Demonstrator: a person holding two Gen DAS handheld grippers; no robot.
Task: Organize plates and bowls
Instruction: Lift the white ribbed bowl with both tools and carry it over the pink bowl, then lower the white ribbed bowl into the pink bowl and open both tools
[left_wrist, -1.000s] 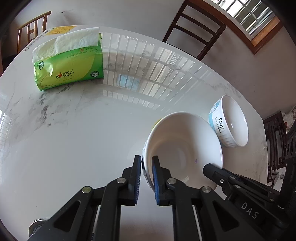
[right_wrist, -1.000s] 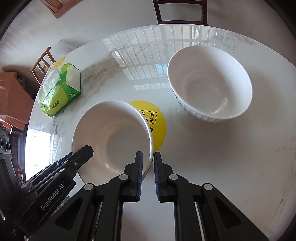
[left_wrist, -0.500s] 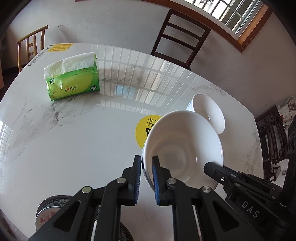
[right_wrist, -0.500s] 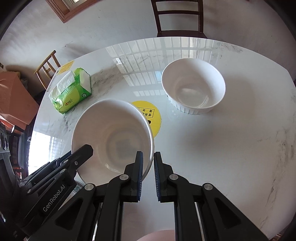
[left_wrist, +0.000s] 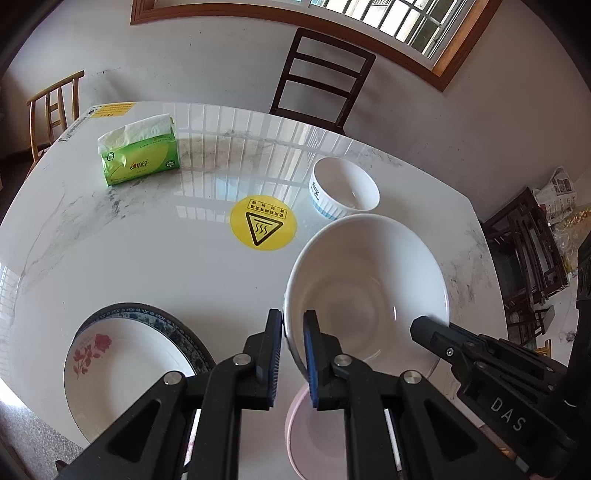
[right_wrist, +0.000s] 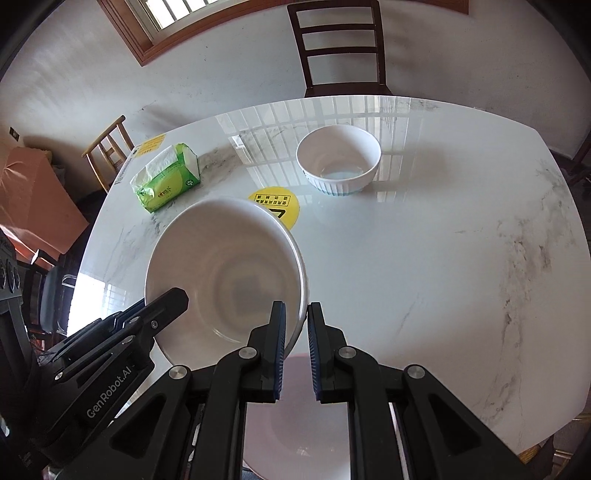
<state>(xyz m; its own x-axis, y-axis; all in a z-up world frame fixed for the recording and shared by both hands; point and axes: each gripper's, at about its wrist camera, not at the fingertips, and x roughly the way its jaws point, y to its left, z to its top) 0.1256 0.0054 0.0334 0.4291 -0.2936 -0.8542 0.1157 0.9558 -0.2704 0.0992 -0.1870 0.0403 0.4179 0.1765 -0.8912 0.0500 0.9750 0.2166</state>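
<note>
Two hand-held tools point steeply down over a white marble table (left_wrist: 147, 258) and share one large white bowl (left_wrist: 365, 280) between them, held in the air above the tabletop.

On the left, the left tool (left_wrist: 292, 354) has its two blue-padded fingers clenched on the bowl's left rim, one pad outside the wall and one inside. The bowl tilts, its open side facing the camera. On the right, the right tool (right_wrist: 296, 350) grips the opposite rim the same way, fingers nearly together with the thin wall between them. Each tool's black body shows at the edge of the other's view.

On the table, from left to right in the left wrist view: a blue-rimmed plate with a red rose (left_wrist: 122, 369) near the front edge, a green tissue pack (left_wrist: 140, 158) at the far left, a round yellow hot-surface sticker (left_wrist: 263, 227) in the middle, and a smaller ribbed white bowl (left_wrist: 343, 188) standing upright just beyond the lifted bowl. A pale pink dish (left_wrist: 310, 435) lies directly below the tools.
</note>
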